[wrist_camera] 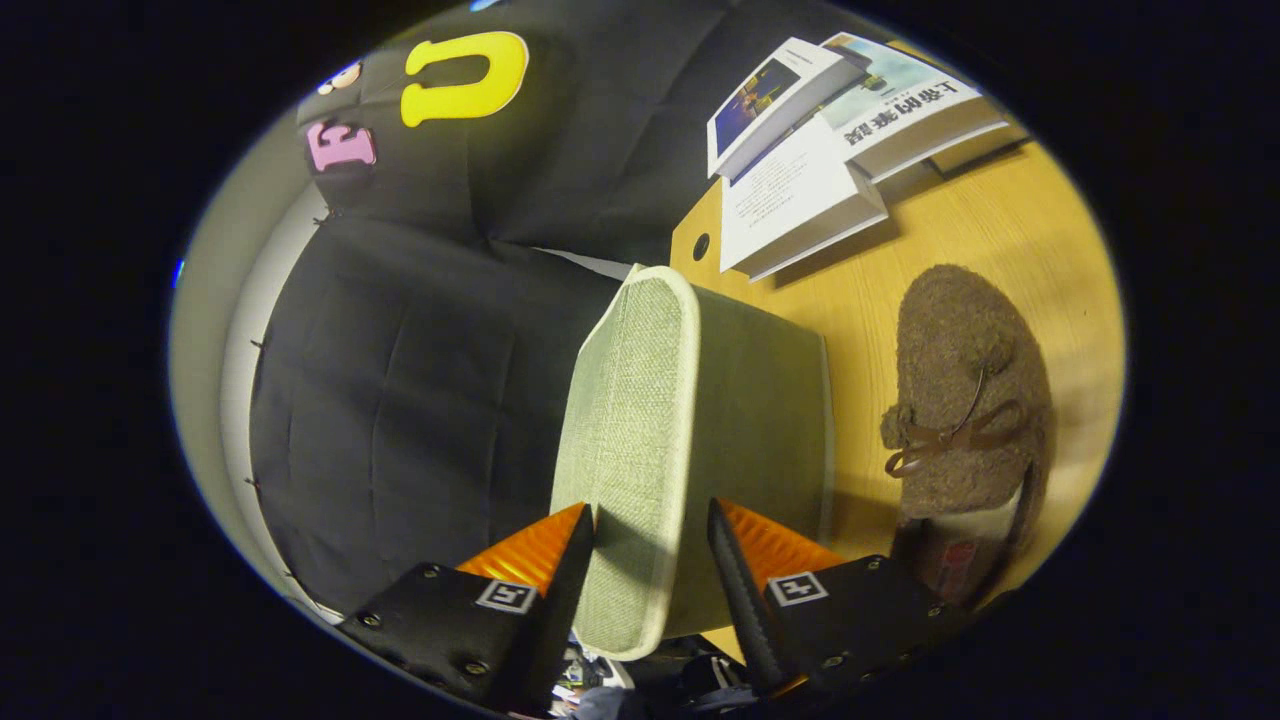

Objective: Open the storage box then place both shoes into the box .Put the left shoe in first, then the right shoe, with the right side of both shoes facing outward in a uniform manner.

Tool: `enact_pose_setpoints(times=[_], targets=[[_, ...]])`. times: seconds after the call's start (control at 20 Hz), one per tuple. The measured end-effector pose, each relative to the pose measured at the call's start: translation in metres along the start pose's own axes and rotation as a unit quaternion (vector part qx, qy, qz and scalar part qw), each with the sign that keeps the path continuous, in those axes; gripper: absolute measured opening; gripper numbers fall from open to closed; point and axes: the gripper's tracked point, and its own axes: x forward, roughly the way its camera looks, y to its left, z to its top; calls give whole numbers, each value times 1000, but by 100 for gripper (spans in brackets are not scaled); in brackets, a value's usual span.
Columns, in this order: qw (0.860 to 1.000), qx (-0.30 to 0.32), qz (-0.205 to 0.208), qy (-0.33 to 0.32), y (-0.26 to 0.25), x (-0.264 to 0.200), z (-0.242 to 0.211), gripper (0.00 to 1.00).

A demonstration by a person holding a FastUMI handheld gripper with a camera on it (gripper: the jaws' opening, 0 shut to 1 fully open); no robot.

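Note:
The green fabric storage box stands on the wooden table, and its woven lid with a pale trimmed rim is seen edge-on. My gripper straddles the near rim of the lid. One finger lies on the woven top and the other finger is against the smooth side below the rim, so the gripper is shut on the lid. A brown fuzzy shoe with a small brown bow lies on the table beside the box, beyond the finger on the box's side.
Three books lie stacked on the table beyond the box, near a round hole in the tabletop. Black cloth hangs behind the box.

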Motion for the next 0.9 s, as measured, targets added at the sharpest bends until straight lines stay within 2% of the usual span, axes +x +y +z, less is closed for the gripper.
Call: enact_pose_setpoints(times=[0.05,0.1,0.15,0.2,0.3,0.4,0.45,0.65,0.9], targets=[[1000,9,-7,0,-1,-4,2,60],[1000,20,-1,1,3,-3,4,42],[1000,27,-5,0,7,-4,7,32],[1000,24,-3,4,9,-4,8,18],[1000,12,-10,3,14,-9,11,18],[1000,14,-14,0,24,-21,19,3],[1000,10,-13,1,29,-9,14,2],[1000,-18,-15,2,63,-10,20,3],[996,-91,-11,7,122,3,25,3]])
